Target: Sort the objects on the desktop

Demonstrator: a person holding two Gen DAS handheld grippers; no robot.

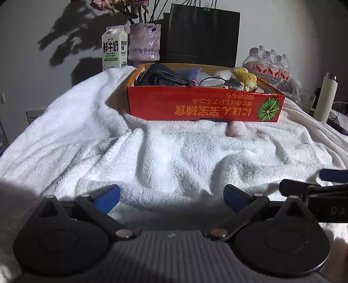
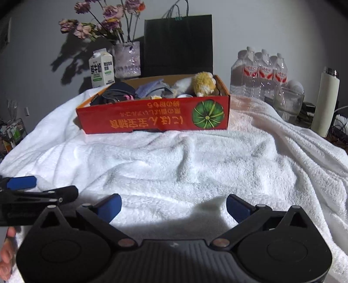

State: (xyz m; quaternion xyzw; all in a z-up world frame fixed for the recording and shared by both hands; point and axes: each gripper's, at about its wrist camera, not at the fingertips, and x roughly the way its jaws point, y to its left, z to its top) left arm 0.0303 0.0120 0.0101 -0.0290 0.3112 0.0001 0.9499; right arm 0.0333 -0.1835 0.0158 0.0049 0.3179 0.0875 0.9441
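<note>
— Looking along the left gripper (image 1: 171, 197), what does it hold?
— Nothing. Its blue pads (image 1: 107, 198) stand wide apart over the rumpled white towel (image 1: 174, 150), with only cloth between them.
— And the right gripper (image 2: 174, 206)?
— Its jaws are spread as wide as they go, also empty, low over the same towel. From the left view it pokes in at three o'clock; from the right view the left one shows at nine o'clock.
— Where are the desktop objects?
— They lie inside the red cardboard box (image 1: 204, 104), which sits on the towel at twelve o'clock from both grippers, well apart from them. In it are a dark pouch (image 1: 152, 76) with a braided cable (image 1: 174, 78) at the left end, a purple cloth (image 1: 189, 73) behind, and a yellow plush toy (image 2: 203, 83) at the right end.
— What stands behind the box?
— A milk carton (image 1: 114, 49) at eleven o'clock, just beside a vase (image 1: 144, 42) of dried flowers (image 2: 102, 17), then a black paper bag (image 1: 203, 36). A pack of water bottles (image 2: 258, 71) is at one o'clock, and a white flask (image 2: 326, 100) at two o'clock.
</note>
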